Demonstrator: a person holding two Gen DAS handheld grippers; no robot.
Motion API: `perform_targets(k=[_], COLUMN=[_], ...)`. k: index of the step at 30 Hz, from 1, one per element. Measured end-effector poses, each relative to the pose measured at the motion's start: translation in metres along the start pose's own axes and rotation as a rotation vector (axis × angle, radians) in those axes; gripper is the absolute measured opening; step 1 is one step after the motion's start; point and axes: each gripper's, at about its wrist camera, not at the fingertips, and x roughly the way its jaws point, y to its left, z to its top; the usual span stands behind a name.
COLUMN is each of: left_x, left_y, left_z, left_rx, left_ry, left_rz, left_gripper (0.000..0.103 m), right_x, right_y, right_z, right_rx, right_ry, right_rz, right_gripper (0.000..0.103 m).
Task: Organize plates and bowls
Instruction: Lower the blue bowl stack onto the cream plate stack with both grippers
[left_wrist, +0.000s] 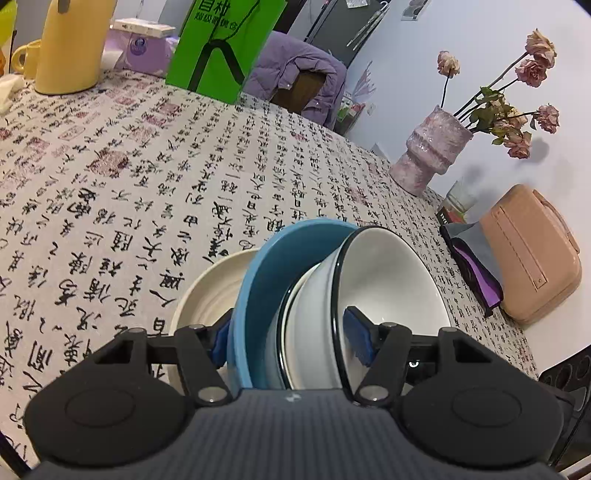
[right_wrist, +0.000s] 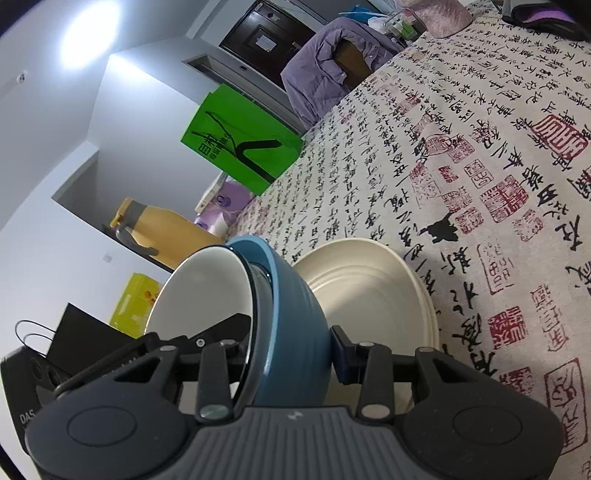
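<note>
A nested stack of bowls, a blue bowl (left_wrist: 251, 295) on the outside and white black-rimmed bowls (left_wrist: 391, 280) inside it, is held tilted on its side between both grippers. My left gripper (left_wrist: 291, 339) is shut on the stack, one pad outside the blue wall and the other inside the top white bowl. My right gripper (right_wrist: 288, 350) is also shut on the stack; its right pad presses the blue bowl (right_wrist: 295, 314) from outside, while its left finger sits behind the white bowl's (right_wrist: 199, 295) rim. Cream plates (left_wrist: 207, 291) (right_wrist: 369, 295) lie stacked on the tablecloth just behind the bowls.
On the calligraphy-print tablecloth (left_wrist: 147, 166) stand a yellow kettle (left_wrist: 74, 44) and a green bag (left_wrist: 221, 48) at the far edge. A pink vase of dried roses (left_wrist: 428, 151) and a pink case (left_wrist: 532, 254) are at the right. A purple jacket (left_wrist: 295, 74) hangs on a chair.
</note>
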Motion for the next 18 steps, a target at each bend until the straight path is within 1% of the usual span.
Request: perform_targets(k=[10, 16, 17, 18], left_x=[0.015, 0.015, 0.015, 0.014], left_y=[0.007, 0.004, 0.004, 0.003], left_z=[-0.003, -0.003, -0.003, -0.003], left_rx=[-0.03, -0.012, -0.011, -0.01], left_ry=[0.043, 0.034, 0.031, 0.026], left_rz=[0.001, 0.003, -0.001, -0.004], left_gripper=[0.062, 0.061, 0.064, 0.072], right_x=[0.004, 0.007, 0.006, 0.005], right_y=[0.003, 0.001, 0.0, -0.001], right_z=[0.002, 0.003, 0.004, 0.004], right_rx=[-0.05, -0.054, -0.055, -0.053], right_ry=[0.001, 0.003, 0.0, -0.004], right_rz=[-0.083, -0.102, -0.111, -0.113], right_gripper=[0.037, 0.035, 0.035, 0.035])
